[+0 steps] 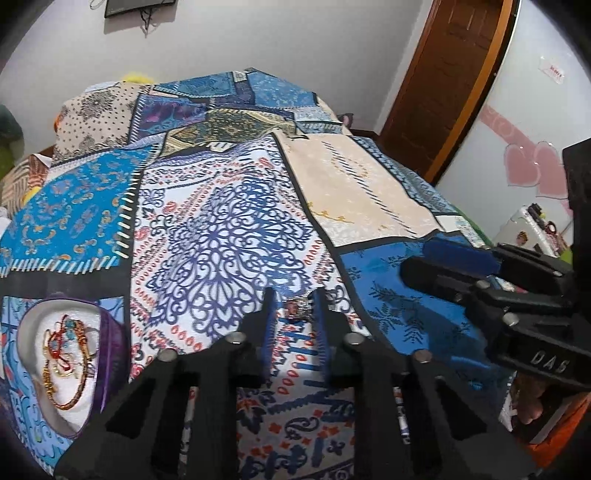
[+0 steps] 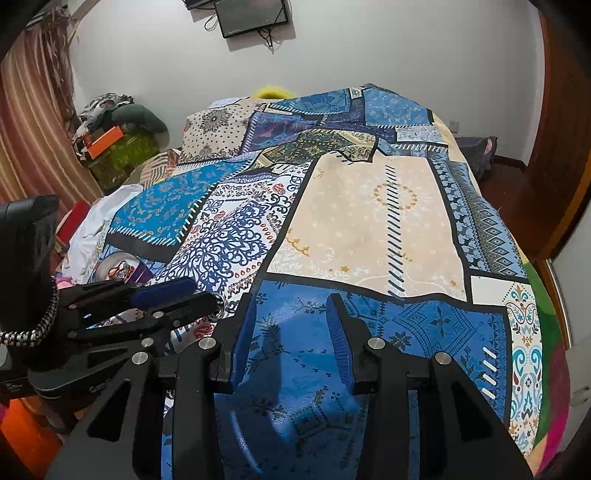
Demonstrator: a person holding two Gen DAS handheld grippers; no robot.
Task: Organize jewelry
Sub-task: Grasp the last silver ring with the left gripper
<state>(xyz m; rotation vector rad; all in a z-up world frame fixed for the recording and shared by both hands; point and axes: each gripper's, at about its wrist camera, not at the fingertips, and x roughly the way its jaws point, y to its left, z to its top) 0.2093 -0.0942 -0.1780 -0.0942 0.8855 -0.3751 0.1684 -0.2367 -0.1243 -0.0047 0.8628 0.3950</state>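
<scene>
My left gripper [image 1: 293,308] held a ring [image 1: 298,309] narrowly; slipping onto the bed [image 1: 229,221] risked losing it. Right gripper [image 2: 291,325] stood wide, empty, at 3 o'clock.

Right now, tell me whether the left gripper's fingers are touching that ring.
Cannot tell. In the left wrist view the ring sits between the left gripper fingertips, but no contact or gap shows plainly.

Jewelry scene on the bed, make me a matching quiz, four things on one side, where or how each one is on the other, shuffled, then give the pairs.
Things:
1. ring
2. bowl
3. right gripper
4. TV

Places or states:
A. on the wall
B. open, holding nothing
C. between the left gripper's fingertips
D. on the bedspread, holding tangled bracelets

Pairs: 1-C, 2-D, 3-B, 4-A
</scene>
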